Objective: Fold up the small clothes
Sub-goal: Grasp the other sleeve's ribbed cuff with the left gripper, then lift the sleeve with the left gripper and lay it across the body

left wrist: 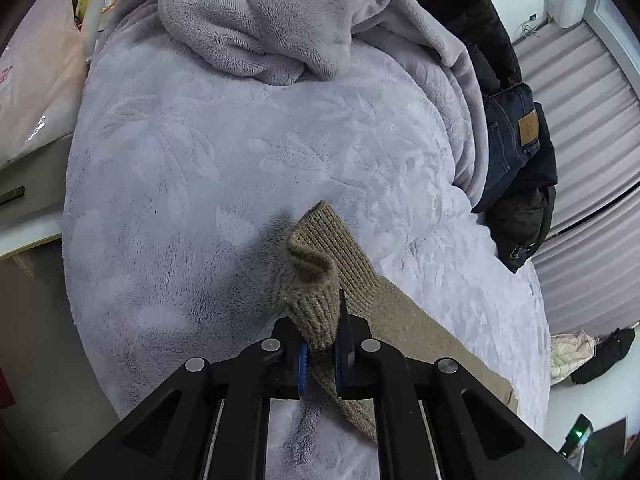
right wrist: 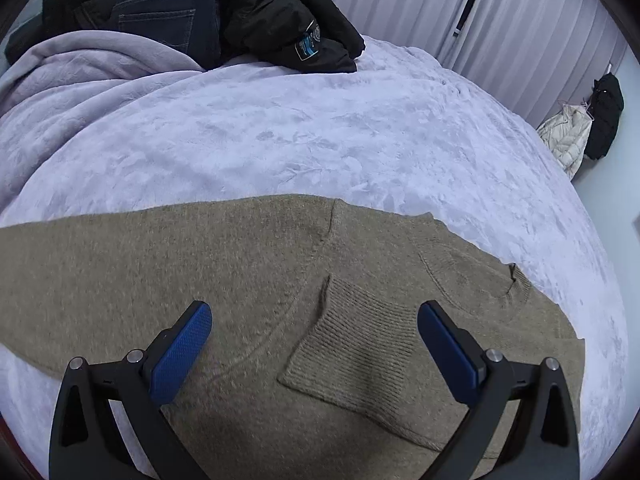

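A tan knitted sweater (right wrist: 240,272) lies flat on the lilac fleece bed cover (right wrist: 320,132). One sleeve is folded across its body, with the ribbed cuff (right wrist: 352,360) lying between my right fingers. My right gripper (right wrist: 314,340) is open and empty, hovering just above that cuff. In the left wrist view my left gripper (left wrist: 320,344) is shut on the ribbed hem of the sweater (left wrist: 316,280) and lifts the bunched knit off the bed cover (left wrist: 200,160). The rest of the sweater (left wrist: 420,332) trails off to the right.
A crumpled grey blanket (left wrist: 260,20) lies at the far end of the bed. Jeans (right wrist: 168,12) and a black jacket (right wrist: 288,28) are piled at the bed's far edge. A desk edge (left wrist: 24,236) is at left. Coats (right wrist: 588,128) hang by the wall.
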`<state>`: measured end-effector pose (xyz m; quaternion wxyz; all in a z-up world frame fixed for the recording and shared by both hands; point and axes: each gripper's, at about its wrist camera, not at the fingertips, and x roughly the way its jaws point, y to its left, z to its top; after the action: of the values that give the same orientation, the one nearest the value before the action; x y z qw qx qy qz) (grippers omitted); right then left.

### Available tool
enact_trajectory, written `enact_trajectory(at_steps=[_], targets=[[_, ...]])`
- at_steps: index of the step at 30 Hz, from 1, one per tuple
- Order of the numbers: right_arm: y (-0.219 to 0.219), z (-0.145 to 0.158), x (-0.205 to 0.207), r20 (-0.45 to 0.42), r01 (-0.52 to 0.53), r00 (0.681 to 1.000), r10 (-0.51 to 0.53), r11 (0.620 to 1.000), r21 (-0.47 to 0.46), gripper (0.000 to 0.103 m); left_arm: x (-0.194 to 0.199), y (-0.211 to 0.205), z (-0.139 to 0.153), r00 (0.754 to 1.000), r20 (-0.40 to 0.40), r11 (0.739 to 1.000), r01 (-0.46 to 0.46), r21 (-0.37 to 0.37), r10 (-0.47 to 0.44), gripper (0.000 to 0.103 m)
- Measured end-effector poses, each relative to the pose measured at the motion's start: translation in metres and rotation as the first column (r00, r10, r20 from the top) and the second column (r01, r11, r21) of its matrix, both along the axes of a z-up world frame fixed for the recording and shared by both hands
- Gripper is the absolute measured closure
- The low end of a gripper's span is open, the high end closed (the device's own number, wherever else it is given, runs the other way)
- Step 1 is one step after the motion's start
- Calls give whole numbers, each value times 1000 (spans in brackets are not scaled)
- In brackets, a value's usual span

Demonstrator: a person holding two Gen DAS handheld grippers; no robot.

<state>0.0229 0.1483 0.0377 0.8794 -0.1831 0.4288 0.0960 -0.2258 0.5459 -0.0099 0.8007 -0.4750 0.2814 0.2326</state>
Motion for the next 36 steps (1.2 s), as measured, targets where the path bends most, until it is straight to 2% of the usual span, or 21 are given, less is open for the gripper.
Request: enact_trajectory(at_steps=[3,5,7,9,11,12,15,17,20,22,24,26,28,32,34,36], targets=[[24,-15,6,-31,5,999,-6,999,-36,0,-10,-6,13,999,33,1000,1,30,-2,94],[46,-24,-2,-64,-47,997,46,999,-25,0,-11,-13,23,1000,21,998,8,66,-10,94],[76,-29,-24,-65,-143,988,141,989,-26,0,-10,-19,31,1000,15,996,21,90,-22,94],[104,-30,-52,-68,-283,957,281,959,-16,0,-9,-21,36,999,24,994,28,102,-30,94],[120,-26,-79,-85,-420,903,422,907,34,3,-4,-23,40,998,31,992,50,115,-54,94],[121,-21,-87,-61,-436,897,438,899,36,3,0,-24,40,999,13,991,49,125,-51,94],[103,-7,-85,-8,-383,924,383,924,21,3,12,-27,36,998,-32,988,63,139,-59,94],[79,-2,-67,7,-291,957,291,956,31,3,18,-28,34,996,-45,991,79,109,-75,94],[53,-13,-33,-68,-125,990,125,992,13,3,23,-37,43,995,-29,990,99,103,-96,95],[56,-36,-19,-179,-143,974,137,989,-22,3,25,-48,60,993,-9,985,120,121,-120,95],[56,-34,-22,-168,-163,973,159,986,-16,3,28,-63,80,989,11,977,141,161,-145,95],[48,-15,-29,-152,-183,970,190,981,61,3,36,-82,98,983,11,965,178,194,-184,95],[33,6,-35,-99,-191,975,201,977,96,3,54,-109,114,971,-7,946,232,225,-237,95],[-32,38,-40,28,-118,993,116,992,52,3,96,-172,132,935,-31,905,349,245,-352,95],[-75,47,-30,43,-51,998,48,997,54,3,116,-210,140,906,-33,874,416,251,-421,95],[-125,55,-26,60,30,998,-34,998,62,3,135,-257,149,864,-42,827,492,272,-501,95]])
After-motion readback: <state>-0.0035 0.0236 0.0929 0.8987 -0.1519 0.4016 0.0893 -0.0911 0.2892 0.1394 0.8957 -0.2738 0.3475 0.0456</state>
